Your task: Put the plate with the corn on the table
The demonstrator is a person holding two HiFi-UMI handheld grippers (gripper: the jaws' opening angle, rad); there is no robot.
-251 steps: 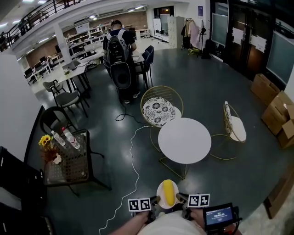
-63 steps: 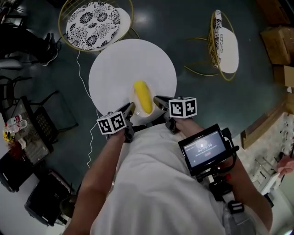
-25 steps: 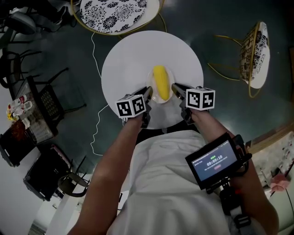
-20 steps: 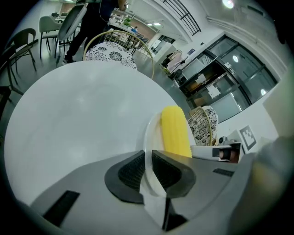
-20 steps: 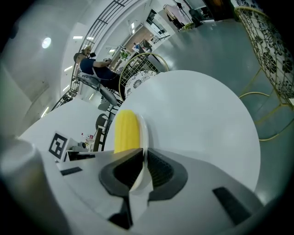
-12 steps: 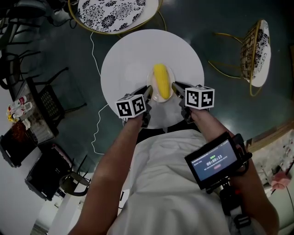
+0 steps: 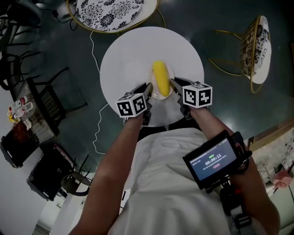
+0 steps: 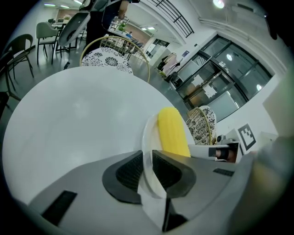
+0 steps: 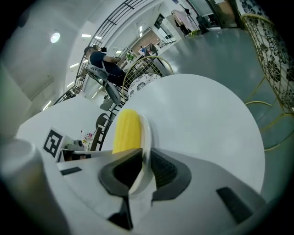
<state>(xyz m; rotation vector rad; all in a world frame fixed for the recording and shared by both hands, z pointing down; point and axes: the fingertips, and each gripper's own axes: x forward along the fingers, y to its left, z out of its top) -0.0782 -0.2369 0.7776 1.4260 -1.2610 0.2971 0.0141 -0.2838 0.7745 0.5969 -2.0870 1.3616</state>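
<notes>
1. We hold the plate [image 7: 166, 93] between the two grippers, one on each side of it, over the round white table [image 7: 124, 55].
2. The left gripper [image 7: 147, 91] has its jaws closed narrowly on the plate's left rim. In the left gripper view the thin white edge of the plate [image 8: 147, 137] runs straight between the ribbed pads of the left gripper [image 8: 147, 170].
3. The right gripper [image 7: 174, 85] does the same on the opposite rim. Its own view shows the right gripper [image 9: 143, 170] pinching the plate [image 9: 146, 133] between its two pads.
4. The corn [image 7: 160, 78], a yellow cob, lies lengthwise along the middle of the plate, pointing away from us. It shows just past the jaws in both gripper views, to the right of the rim from the left gripper [image 8: 172, 131] and to the left of it from the right [image 9: 126, 131].
5. The plate sits over the table's near half, a little toward our side of centre. We cannot tell whether its base touches the tabletop [image 8: 69, 119] or hangs just above it.
6. Beyond the table stands a gold-framed chair with a floral cushion [image 7: 108, 11], and a second such chair [image 7: 259, 48] stands well apart to the right.
</notes>
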